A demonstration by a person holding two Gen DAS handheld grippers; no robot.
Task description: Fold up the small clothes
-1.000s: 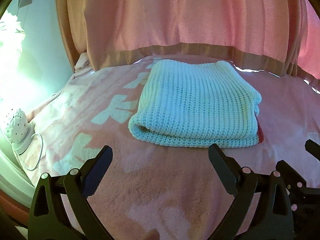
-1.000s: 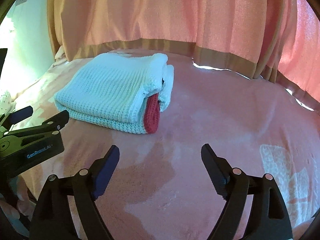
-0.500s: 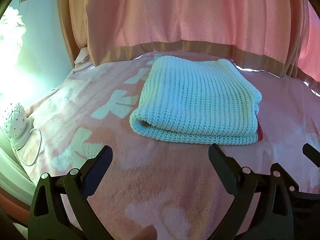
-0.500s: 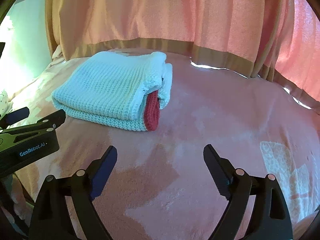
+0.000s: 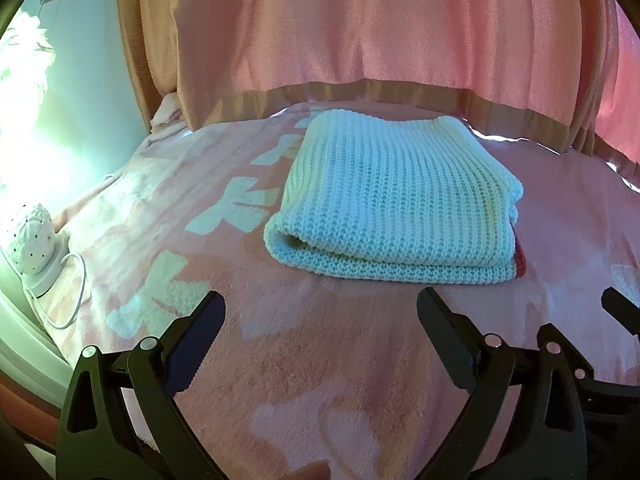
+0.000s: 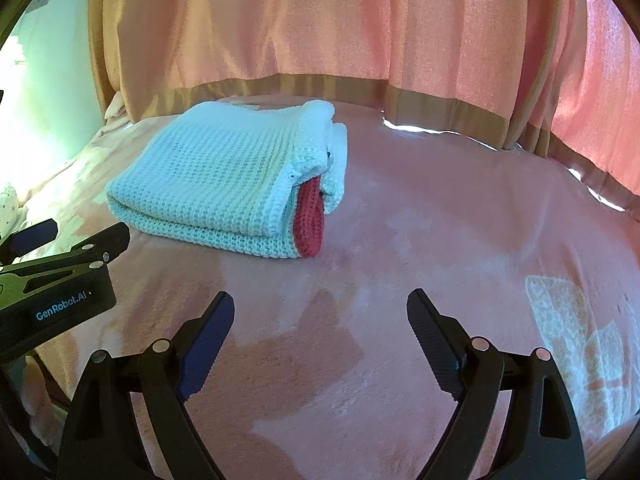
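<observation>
A pale blue-white knitted garment lies folded in a thick flat stack on the pink blanket. It also shows in the right wrist view, with a red knitted part showing at its right end. My left gripper is open and empty, a short way in front of the stack's near edge. My right gripper is open and empty, in front of and to the right of the stack. The left gripper's body shows at the left of the right wrist view.
Pink curtains hang right behind the bed. A white dotted lamp on a round base with a white cord sits at the bed's left edge. A pale towel-like patch lies on the blanket at the right.
Both grippers have drawn back a little from the folded garment and stayed open. The garment has not moved.
</observation>
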